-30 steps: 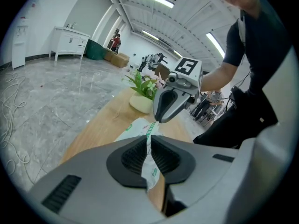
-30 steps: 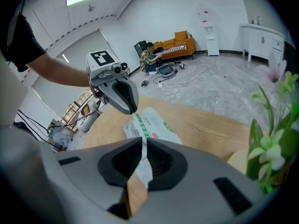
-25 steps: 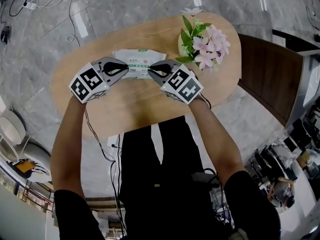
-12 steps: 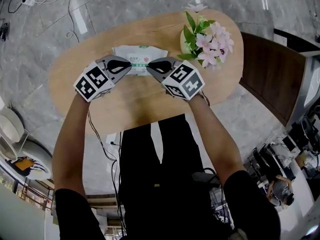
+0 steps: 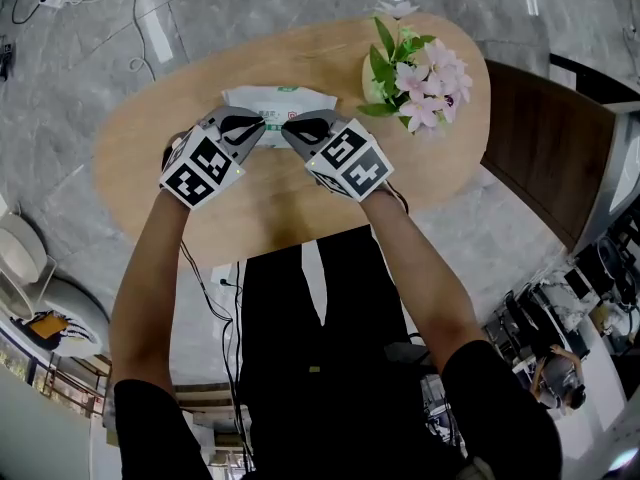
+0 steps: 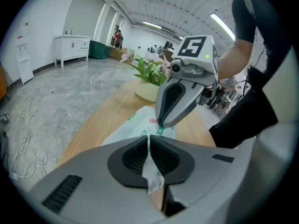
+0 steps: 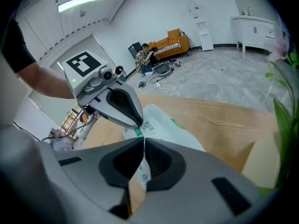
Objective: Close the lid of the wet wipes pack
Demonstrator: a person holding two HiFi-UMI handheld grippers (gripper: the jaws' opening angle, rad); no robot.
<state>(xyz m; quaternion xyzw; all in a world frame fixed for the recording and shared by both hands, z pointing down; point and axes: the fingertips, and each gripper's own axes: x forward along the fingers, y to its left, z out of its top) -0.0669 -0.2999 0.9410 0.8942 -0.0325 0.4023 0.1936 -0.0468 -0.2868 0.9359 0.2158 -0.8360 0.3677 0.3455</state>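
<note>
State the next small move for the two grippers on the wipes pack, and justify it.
Probably lower both together and press the pinched film flat onto the wet wipes pack. The left gripper and right gripper are each shut on thin white film at the pack's near edge, tips almost meeting.

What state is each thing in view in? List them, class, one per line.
wet wipes pack: lying flat on the table
left gripper: shut on the pack's thin film
right gripper: shut on the pack's thin film
flowers: upright, in bloom
</note>
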